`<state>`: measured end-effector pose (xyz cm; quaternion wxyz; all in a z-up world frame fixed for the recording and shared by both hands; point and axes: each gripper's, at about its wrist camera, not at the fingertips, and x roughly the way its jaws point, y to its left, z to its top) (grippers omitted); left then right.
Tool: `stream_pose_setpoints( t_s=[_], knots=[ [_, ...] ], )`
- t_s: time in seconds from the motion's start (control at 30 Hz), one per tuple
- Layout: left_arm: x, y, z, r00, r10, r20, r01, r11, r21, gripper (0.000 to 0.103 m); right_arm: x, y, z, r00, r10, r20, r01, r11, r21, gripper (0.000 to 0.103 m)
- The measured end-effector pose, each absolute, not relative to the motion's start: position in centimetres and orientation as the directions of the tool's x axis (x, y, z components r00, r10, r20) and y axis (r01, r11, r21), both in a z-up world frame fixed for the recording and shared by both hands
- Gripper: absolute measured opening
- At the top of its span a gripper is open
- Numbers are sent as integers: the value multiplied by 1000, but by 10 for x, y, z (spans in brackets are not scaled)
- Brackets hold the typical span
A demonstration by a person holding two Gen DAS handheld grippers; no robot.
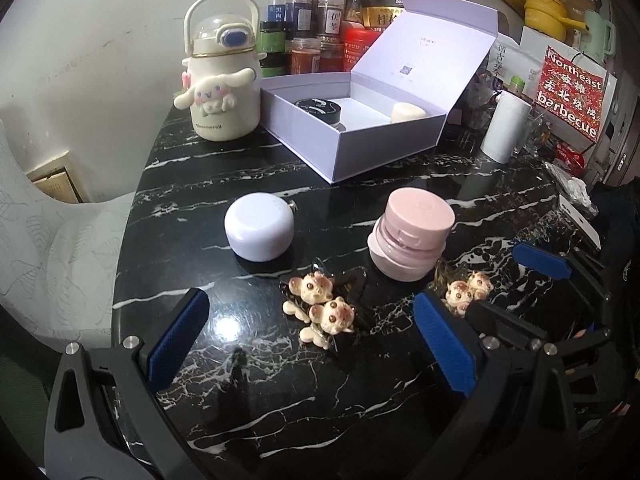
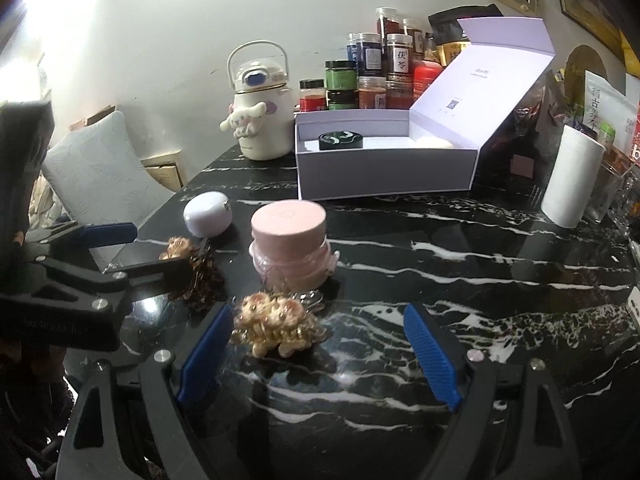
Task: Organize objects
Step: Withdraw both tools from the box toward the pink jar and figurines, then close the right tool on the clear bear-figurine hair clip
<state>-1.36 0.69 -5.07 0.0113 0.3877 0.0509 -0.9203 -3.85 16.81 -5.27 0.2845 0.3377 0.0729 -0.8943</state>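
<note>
Two bear-shaped hair clips lie on the black marble table [image 1: 360, 400]. One clip [image 1: 320, 308] sits between the wide-apart blue pads of my left gripper [image 1: 310, 302], which is open and not touching it. The other clip [image 2: 272, 320] lies between the fingers of my open right gripper [image 2: 318, 316], close to its left pad. Behind the clips stand a lavender round jar [image 1: 260, 226] and a pink jar [image 1: 412, 236]. Further back, an open white box [image 1: 352, 148] holds a black jar [image 1: 318, 108] and a cream round piece [image 1: 408, 112].
A cream cartoon-dog bottle [image 1: 224, 92] stands left of the box, with spice jars [image 1: 312, 28] behind against the wall. A white paper roll [image 1: 506, 128] and cluttered packets fill the right. A pale cushioned chair [image 2: 100, 176] is beyond the table's left edge.
</note>
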Motion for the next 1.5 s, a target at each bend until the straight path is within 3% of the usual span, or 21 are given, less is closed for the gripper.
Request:
stream_pose_setpoints(
  t_s=[0.73, 1.2, 1.5],
  knots=[
    [-23, 0, -66, -663, 70, -745, 51, -989, -138, 102, -52, 145, -80, -563, -449, -694, 575, -816, 62, 88],
    [-38, 16, -78, -637, 103, -764, 24, -988, -153, 102, -59, 161, -80, -574, -450, -684, 585, -810, 42, 62],
    [-45, 24, -82, -638, 101, -763, 22, -988, -150, 101, -62, 178, -80, -588, -431, -685, 560, -827, 40, 61]
  ],
)
